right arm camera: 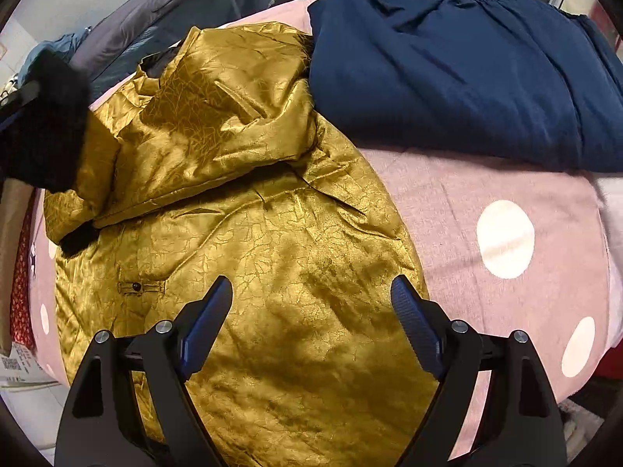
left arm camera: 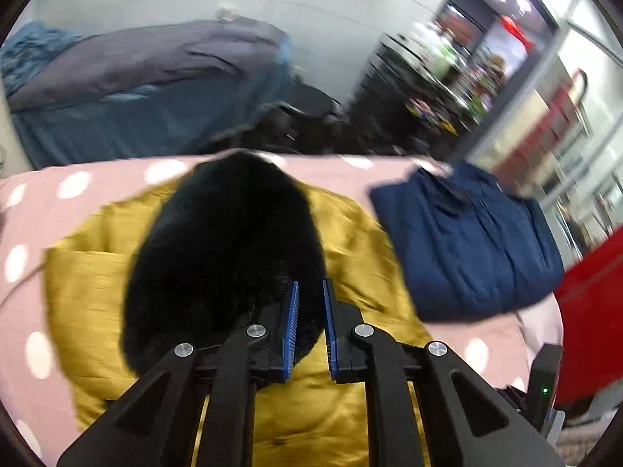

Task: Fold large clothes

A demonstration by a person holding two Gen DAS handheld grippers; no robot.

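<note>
A gold satin jacket (right arm camera: 272, 241) with black fur trim lies on the pink dotted cover (right arm camera: 486, 202); one side is folded over its body. In the left wrist view the jacket (left arm camera: 350, 241) lies below. My left gripper (left arm camera: 310, 292) is nearly closed on the black fur trim (left arm camera: 226, 257), which hangs lifted in front of the camera. The fur and that gripper show at the far left of the right wrist view (right arm camera: 46, 116). My right gripper (right arm camera: 311, 292) is open and empty, hovering over the jacket's lower body.
A folded navy garment (right arm camera: 459, 62) lies beyond the jacket, also in the left wrist view (left arm camera: 467, 241). A grey and blue bed (left arm camera: 136, 89) and cluttered shelves (left arm camera: 447, 74) stand behind. A red object (left arm camera: 592, 311) is at the right.
</note>
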